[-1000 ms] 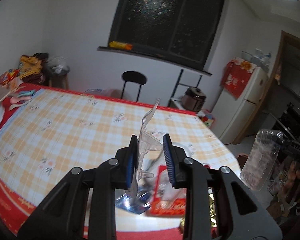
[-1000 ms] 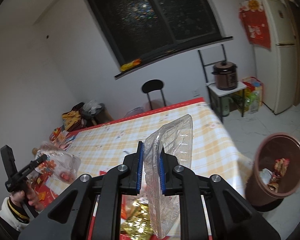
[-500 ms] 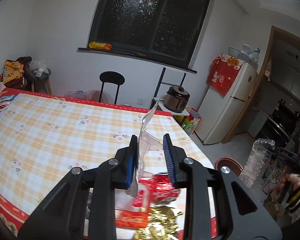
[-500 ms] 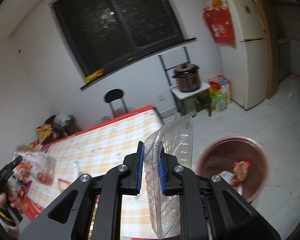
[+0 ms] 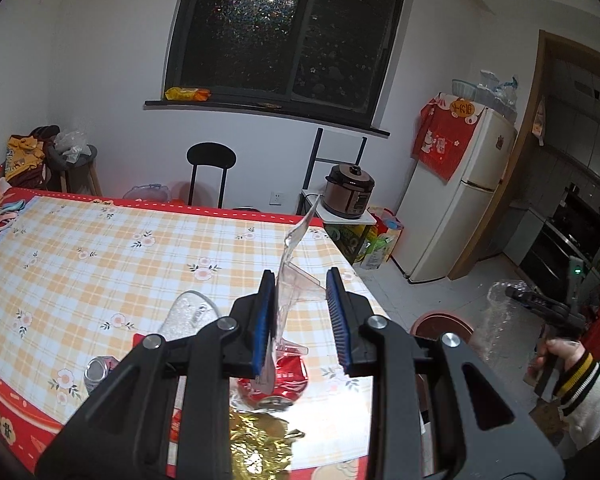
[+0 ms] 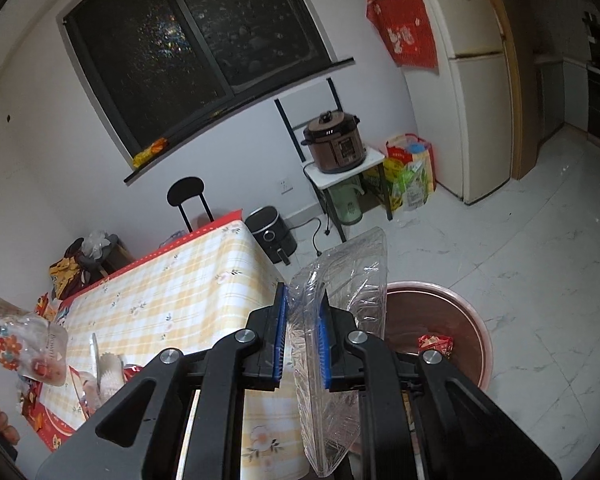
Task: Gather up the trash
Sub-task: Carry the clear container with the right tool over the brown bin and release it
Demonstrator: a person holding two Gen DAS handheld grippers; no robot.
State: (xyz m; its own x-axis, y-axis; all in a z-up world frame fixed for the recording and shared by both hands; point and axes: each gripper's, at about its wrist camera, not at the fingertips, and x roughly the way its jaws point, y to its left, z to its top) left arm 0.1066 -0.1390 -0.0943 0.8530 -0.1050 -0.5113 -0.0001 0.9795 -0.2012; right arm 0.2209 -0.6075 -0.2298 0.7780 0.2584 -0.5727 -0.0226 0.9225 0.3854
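In the right wrist view, the right hand-held gripper (image 6: 302,338) is clamped on a clear plastic tray (image 6: 342,300) that stands on edge between its blue pads, above the rim of a brown trash bin (image 6: 466,322) on the floor; a red wrapper (image 6: 436,345) lies inside. The left wrist view shows only a sliver of that bin (image 5: 440,322), but up close the left hand-held gripper (image 5: 302,318) pinches a clear plastic package (image 5: 292,280) against its left pad. Below it a red can (image 5: 276,384) and gold foil (image 5: 260,444) lie on the checked counter (image 5: 100,264). Farther off stands a black chair (image 5: 211,168).
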